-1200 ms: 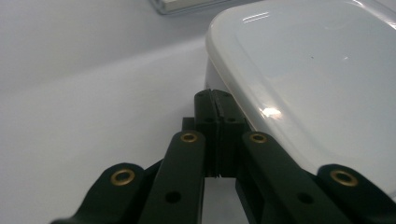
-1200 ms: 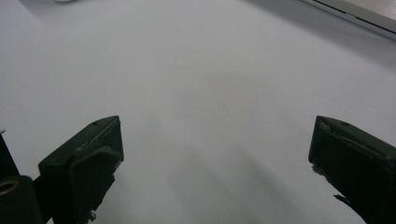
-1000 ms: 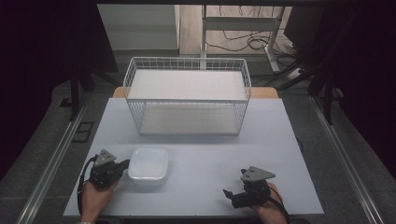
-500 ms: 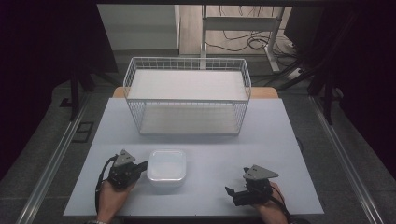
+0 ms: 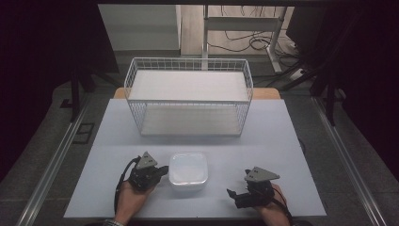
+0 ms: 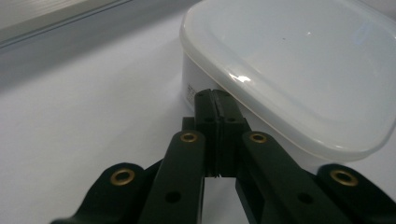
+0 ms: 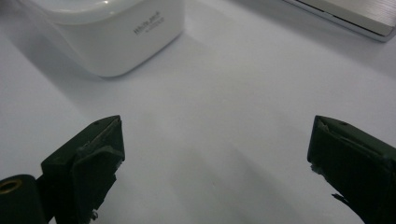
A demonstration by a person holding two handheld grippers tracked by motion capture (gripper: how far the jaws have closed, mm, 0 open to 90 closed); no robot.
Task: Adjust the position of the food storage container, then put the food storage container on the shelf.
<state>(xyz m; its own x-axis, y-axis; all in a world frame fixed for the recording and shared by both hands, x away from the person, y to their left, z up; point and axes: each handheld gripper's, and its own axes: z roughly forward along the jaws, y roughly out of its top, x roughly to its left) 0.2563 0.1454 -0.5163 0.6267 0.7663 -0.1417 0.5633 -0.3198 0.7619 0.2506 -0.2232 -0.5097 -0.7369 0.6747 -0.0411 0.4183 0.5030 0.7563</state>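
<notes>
Pressing its closed tips against the near left side wall of the white lidded container (image 5: 188, 170), the left gripper (image 5: 162, 170) has its 2 jaws clenched flat together with nothing between them; the left gripper view shows the joined tips (image 6: 217, 109) meeting the container (image 6: 299, 74) just under the lid's rim. That container sits on the pale table (image 5: 282, 141), on the person's side of the white wire basket (image 5: 188, 96) and well apart from it. To the right of the container, and apart from it, the right gripper (image 5: 233, 194) rests low over the table with its 2 jaws spread wide and released, empty. In the right gripper view the container (image 7: 116, 32) lies beyond the left jaw, with bare table between the jaws.
</notes>
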